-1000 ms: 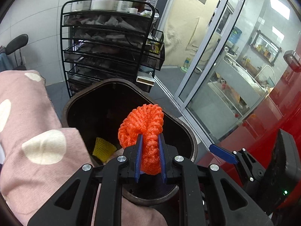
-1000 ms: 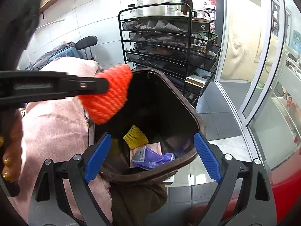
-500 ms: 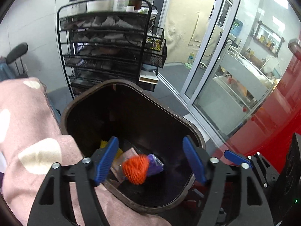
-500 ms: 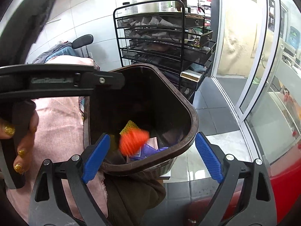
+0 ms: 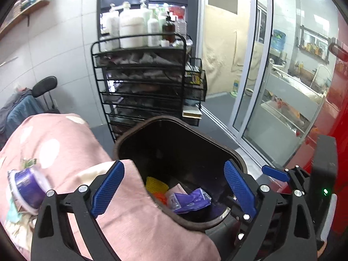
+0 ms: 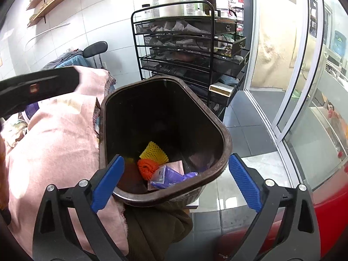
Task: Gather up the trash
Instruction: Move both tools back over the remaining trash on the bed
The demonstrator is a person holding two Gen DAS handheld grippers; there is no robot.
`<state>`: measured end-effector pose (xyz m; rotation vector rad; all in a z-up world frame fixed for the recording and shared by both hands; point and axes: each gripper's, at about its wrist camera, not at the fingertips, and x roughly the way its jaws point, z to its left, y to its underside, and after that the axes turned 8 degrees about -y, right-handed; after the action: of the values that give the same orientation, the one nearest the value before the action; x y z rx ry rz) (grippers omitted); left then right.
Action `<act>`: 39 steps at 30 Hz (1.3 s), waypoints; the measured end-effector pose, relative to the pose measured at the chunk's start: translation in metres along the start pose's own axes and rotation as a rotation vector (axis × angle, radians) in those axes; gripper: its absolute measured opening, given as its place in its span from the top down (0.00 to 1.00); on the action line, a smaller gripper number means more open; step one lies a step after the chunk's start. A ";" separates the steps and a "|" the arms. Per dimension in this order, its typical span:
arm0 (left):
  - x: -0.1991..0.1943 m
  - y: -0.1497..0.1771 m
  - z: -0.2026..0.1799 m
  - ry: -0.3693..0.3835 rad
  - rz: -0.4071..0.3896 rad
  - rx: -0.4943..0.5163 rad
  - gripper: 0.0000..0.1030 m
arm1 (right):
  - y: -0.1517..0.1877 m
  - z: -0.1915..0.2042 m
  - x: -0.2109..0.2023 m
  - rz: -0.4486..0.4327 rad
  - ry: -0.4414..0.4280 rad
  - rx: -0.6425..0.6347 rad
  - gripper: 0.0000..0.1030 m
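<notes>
Right wrist: dark brown plastic bin beside pink spotted blanket, black wire shelf cart behind; orange foam net now inside bin; left gripper just opened, empty; right gripper spread.

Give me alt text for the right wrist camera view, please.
The open, empty right gripper hangs over a brown trash bin holding an orange foam net, a yellow foam net and a purple wrapper. A pink blanket lies alongside.
</notes>
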<state>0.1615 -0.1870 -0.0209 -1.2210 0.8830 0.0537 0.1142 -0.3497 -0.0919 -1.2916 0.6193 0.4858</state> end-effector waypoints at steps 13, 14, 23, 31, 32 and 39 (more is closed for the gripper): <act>-0.060 0.045 0.070 -0.180 -0.059 -0.186 0.05 | -0.021 0.058 0.000 -0.014 -0.145 -0.093 0.06; -0.063 0.049 0.077 -0.201 -0.057 -0.203 0.05 | -0.023 0.064 -0.001 -0.017 -0.161 -0.100 0.06; -0.093 0.099 0.156 -0.385 0.004 -0.362 0.05 | -0.035 0.140 -0.004 -0.011 -0.327 -0.228 0.06; -0.100 0.129 0.210 -0.455 0.055 -0.453 0.18 | -0.038 0.190 -0.005 0.010 -0.435 -0.302 0.06; -0.099 0.131 0.215 -0.447 0.060 -0.462 0.18 | -0.038 0.194 -0.005 0.012 -0.441 -0.309 0.06; -0.093 0.128 0.233 -0.397 0.081 -0.479 0.20 | -0.036 0.215 -0.004 0.025 -0.473 -0.343 0.06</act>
<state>0.1667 0.0934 -0.0497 -1.5466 0.5823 0.5809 0.1669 -0.1480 -0.0299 -1.4240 0.1568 0.9143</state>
